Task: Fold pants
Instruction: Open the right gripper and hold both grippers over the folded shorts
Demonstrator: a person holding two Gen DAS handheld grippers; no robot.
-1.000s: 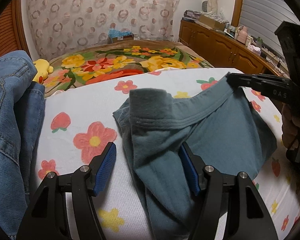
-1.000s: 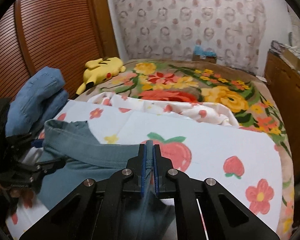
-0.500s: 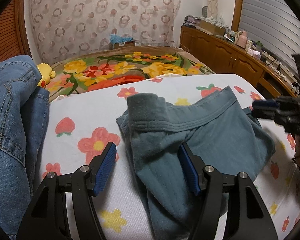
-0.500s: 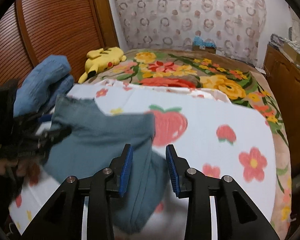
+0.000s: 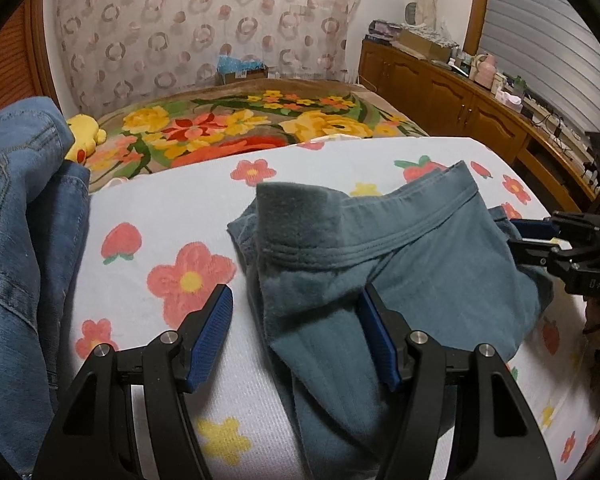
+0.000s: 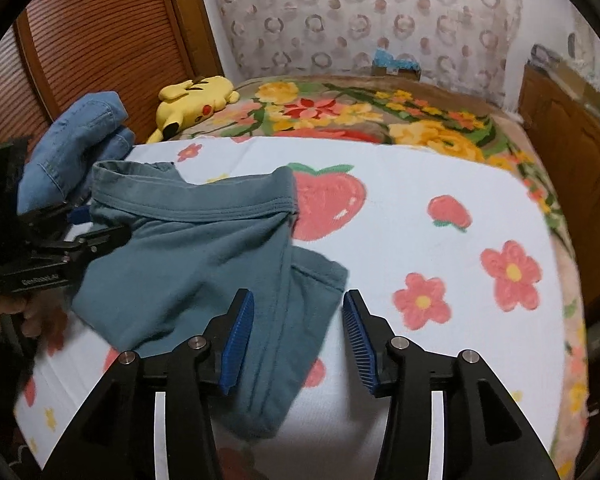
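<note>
Teal pants [image 5: 440, 272] lie folded over on the flowered sheet [image 5: 172, 208], waistband [image 6: 204, 204] across the top. My left gripper [image 5: 296, 332] stands open over their left end; a fold of cloth lies between its fingers, loose. In the right wrist view the left gripper [image 6: 96, 228] sits at the waistband's left end. My right gripper [image 6: 298, 340] is low over the pants' right edge, its jaws opening, with cloth lying under the gap and not pinched. It shows in the left wrist view as the right gripper [image 5: 528, 236] at the pants' far side.
A pile of blue jeans [image 6: 76, 140] sits at the sheet's left edge, next to a yellow plush toy [image 6: 196, 96]. A floral blanket [image 5: 240, 128] covers the bed beyond. A wooden cabinet [image 5: 440, 88] runs along the right, and a slatted wooden door [image 6: 100, 40] stands at left.
My right gripper was shut on the waistband and has let it go. Its jaws have spread and the cloth has dropped flat onto the sheet. The left gripper has stayed put.
</note>
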